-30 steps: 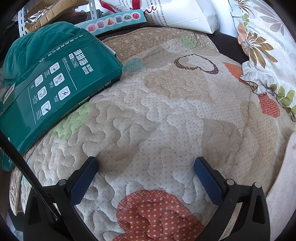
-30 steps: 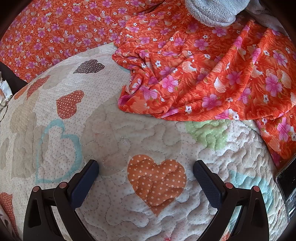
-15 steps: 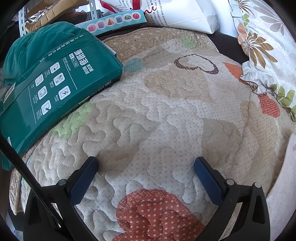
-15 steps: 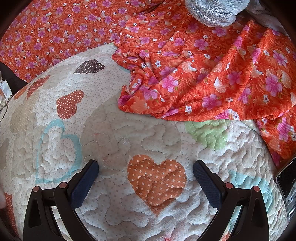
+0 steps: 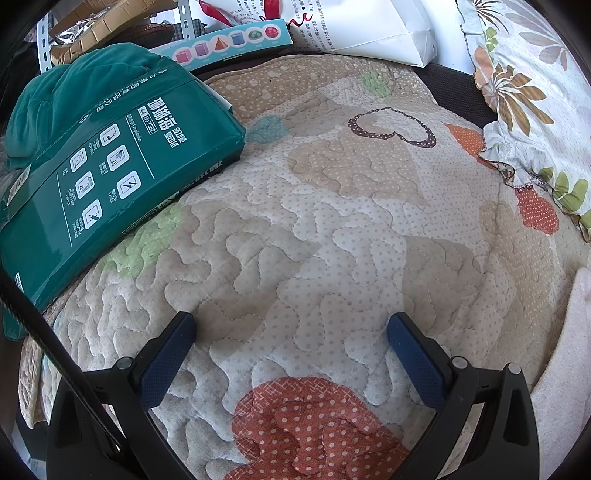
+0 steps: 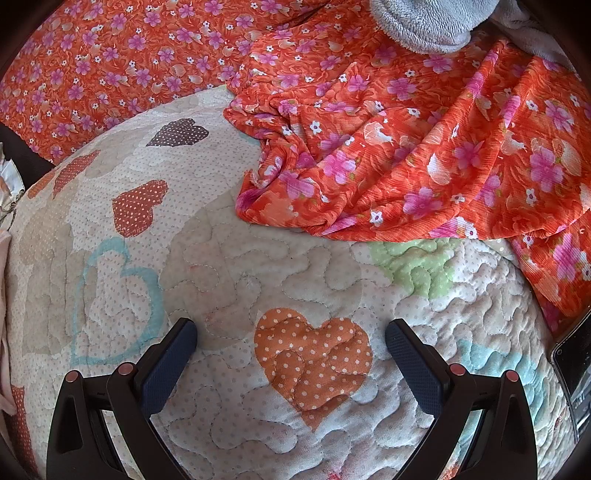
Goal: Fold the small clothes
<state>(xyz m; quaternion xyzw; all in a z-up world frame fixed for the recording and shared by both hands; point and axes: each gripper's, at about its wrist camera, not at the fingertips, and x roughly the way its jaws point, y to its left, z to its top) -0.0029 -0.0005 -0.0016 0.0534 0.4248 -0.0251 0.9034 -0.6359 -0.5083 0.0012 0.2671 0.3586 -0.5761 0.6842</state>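
Both grippers hang over a quilt (image 5: 332,229) stitched with dotted hearts, and every place below is told from that quilt.

The left gripper (image 5: 291,328) has its jaws spread wide, nothing between them, above a bare stretch of quilt just past a red dotted heart (image 5: 314,424). A green pack (image 5: 110,177) lies on the quilt's far left edge with a teal cloth (image 5: 74,85) bunched behind it. A white bag (image 5: 369,26) stands beyond the far edge, and a leaf-print pillow (image 5: 528,92) overlaps the right edge.

The right gripper (image 6: 291,328) is likewise released and empty, over an orange heart (image 6: 314,362). The orange floral garment (image 6: 406,155) lies crumpled on the quilt's far right part, apart from both fingers. A grey fleece (image 6: 417,22) rests on it at the far end. A dark device (image 6: 576,354) pokes in at the right edge.
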